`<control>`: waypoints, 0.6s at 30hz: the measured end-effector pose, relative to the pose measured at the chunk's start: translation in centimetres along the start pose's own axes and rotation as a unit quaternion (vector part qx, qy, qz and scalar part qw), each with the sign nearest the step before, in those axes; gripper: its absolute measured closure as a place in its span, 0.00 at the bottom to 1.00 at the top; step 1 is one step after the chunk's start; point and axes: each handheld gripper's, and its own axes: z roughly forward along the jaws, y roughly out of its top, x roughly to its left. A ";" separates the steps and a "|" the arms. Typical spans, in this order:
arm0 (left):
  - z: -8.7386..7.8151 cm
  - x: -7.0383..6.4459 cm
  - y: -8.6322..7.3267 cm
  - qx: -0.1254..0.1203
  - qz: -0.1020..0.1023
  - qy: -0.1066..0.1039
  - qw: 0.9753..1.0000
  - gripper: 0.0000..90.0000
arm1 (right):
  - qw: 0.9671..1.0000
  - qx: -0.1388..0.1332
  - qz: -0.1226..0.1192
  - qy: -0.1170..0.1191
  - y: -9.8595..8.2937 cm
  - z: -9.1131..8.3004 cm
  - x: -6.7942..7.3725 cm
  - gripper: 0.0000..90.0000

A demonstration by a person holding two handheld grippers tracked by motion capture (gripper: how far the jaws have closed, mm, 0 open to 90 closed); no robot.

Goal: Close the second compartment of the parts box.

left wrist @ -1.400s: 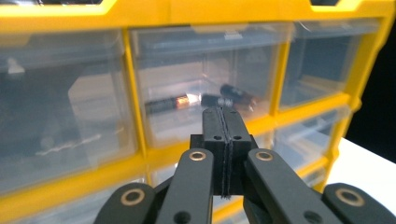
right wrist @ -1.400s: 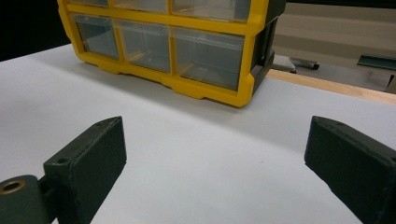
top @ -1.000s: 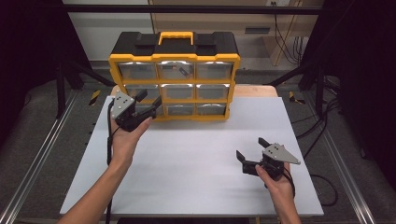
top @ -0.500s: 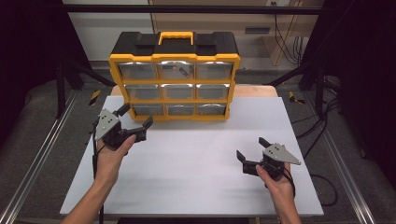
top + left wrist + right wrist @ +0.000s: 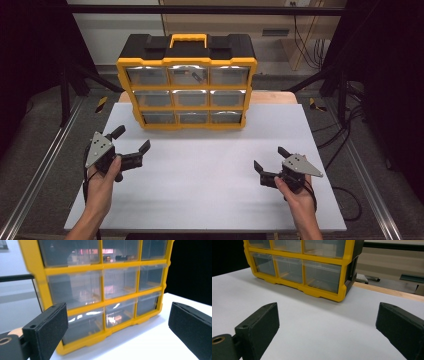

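A yellow and black organiser box [image 5: 186,82] with nine clear drawers stands upright at the back of the white table [image 5: 210,170]. My left gripper [image 5: 132,139] is held at the table's left, in front of the box's lower left corner, open and empty. In the left gripper view the drawers [image 5: 105,287] loom close between the spread jaws. My right gripper [image 5: 270,159] hovers over the table's right front, open with nothing in it. The right gripper view has the box [image 5: 312,270] farther off, at the upper left.
A wooden strip [image 5: 272,97] runs behind the white surface. Metal rails [image 5: 40,170] flank the table on both sides. Cables [image 5: 350,190] trail off to the right on the floor. Dark stands sit at both back corners.
My left gripper has drawn back from the box's lower left drawers, toward the table's front left. The right gripper has stayed put.
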 end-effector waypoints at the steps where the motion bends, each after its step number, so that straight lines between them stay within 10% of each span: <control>1: -0.2 0.1 -0.2 0.001 -0.002 0.002 1.000 0.02 | 1.000 -0.001 -0.002 -0.002 0.0 0.0 0.0 0.06; 18: -2.9 1.8 -4.4 0.026 -0.032 0.001 0.999 0.02 | 0.998 -0.038 0.003 -0.039 -0.6 -1.4 -2.4 0.06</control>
